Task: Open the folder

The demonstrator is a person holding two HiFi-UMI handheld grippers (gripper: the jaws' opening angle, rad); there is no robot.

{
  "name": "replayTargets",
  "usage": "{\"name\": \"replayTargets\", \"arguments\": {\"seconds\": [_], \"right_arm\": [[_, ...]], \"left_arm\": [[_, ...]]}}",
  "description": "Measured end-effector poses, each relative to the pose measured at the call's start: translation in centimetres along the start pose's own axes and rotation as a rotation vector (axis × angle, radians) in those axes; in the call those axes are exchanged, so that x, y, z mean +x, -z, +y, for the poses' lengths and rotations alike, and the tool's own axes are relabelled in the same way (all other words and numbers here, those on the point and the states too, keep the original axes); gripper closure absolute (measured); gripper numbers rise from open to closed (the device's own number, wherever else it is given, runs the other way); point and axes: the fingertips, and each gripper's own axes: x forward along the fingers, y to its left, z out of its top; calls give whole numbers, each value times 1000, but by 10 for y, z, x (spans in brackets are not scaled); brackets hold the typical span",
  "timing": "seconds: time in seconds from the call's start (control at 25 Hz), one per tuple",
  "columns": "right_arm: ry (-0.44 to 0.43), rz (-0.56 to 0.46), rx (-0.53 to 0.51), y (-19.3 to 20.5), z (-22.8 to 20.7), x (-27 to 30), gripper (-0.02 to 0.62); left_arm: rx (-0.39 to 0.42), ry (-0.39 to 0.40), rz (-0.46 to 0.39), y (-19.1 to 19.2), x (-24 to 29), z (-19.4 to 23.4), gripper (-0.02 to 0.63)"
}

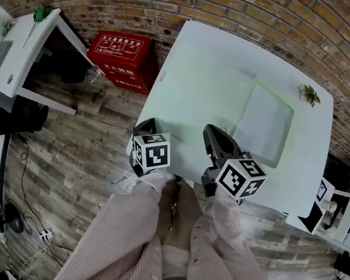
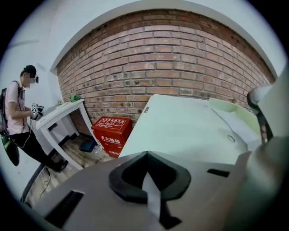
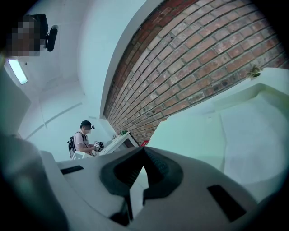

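**Folder lies on the desk, both tongs shut and empty**

Folder (image 1: 265, 124) is a pale, see-through sheet lying flat on the right half of the white desk (image 1: 196, 75), and nothing touches it. From the head view we see it well inside the desk's edges, closer to the desk's right side than to its left.

Our left tongs (image 1: 145, 124) hang over the desk's near left corner, pointing down toward it. In the left gripper view the jaws meet at their tips with nothing caught between them. Our right tongs (image 1: 213, 132) sit over the desk's near edge, just short of the folder. In the right gripper view those jaws also meet at their tips and grip nothing.

A small green plant (image 1: 311, 94) stands at the desk's far right corner. On the wooden floor (image 1: 77, 155) beside the desk's far left corner, a red box (image 1: 119, 52) stands against the brick wall (image 1: 243, 11).
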Motion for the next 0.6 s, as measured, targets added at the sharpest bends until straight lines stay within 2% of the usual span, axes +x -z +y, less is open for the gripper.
{"name": "replayTargets", "arguments": {"seconds": [0.08, 0.24, 0.36, 0.6], "right_arm": [[-3, -4, -2, -2, 0, -1, 591], [0, -20, -4, -10, -1, -5, 591], [6, -41, -6, -19, -3, -10, 591], [18, -93, 5, -40, -11, -24, 591]], "left_arm": [[5, 17, 5, 0, 1, 0, 612], [143, 71, 41, 0, 0, -5, 612], [127, 111, 45, -4, -6, -4, 612], [127, 141, -26, -22, -27, -6, 612]]}}
